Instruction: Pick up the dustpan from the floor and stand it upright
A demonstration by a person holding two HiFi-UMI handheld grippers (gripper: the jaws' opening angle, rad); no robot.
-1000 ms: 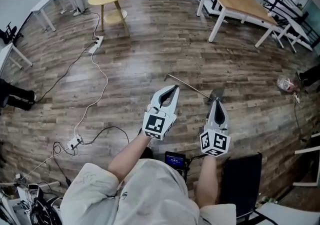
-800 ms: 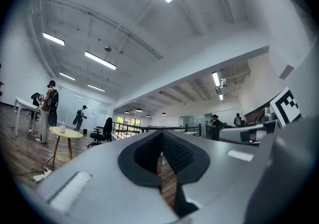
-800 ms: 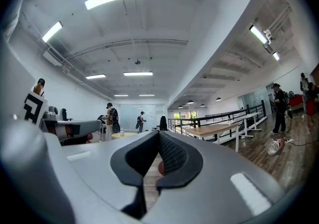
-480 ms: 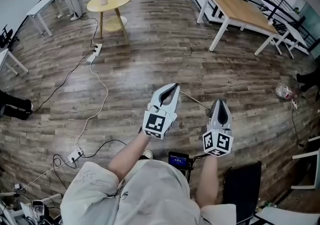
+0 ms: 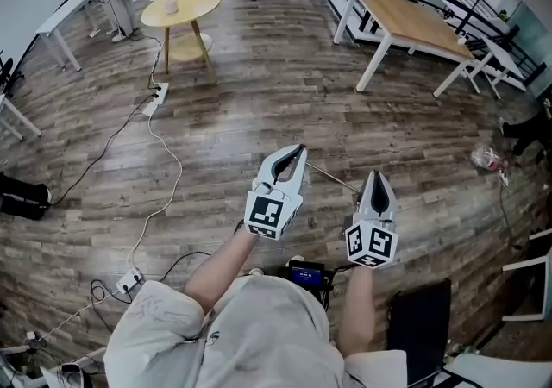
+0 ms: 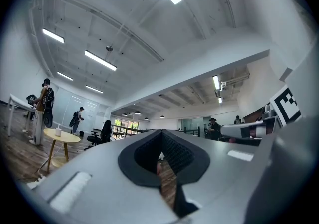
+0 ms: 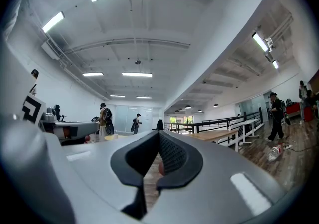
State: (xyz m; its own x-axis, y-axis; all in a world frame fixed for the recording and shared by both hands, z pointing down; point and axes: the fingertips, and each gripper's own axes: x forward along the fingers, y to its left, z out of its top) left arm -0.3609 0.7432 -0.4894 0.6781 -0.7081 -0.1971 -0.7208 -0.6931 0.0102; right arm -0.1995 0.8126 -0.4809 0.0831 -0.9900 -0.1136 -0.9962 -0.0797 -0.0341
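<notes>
Head view shows the person has walked closer, so pickup looks near but not begun. One round yellow table [image 5: 181, 5] stands far left. The left gripper [image 5: 296, 152] has its jaws together, empty. One dustpan [image 5: 332, 178] lies flat on the floor, now just beyond both grippers. The right gripper [image 5: 377, 178] is likewise closed on nothing.

No legible text, brand, number or sign is found in any view. Black-and-white square markers are noted on the left gripper [image 5: 296, 153] and the right gripper [image 5: 377, 178]; no characters are contained. The small lit screen [image 5: 304, 275] cannot be read.
</notes>
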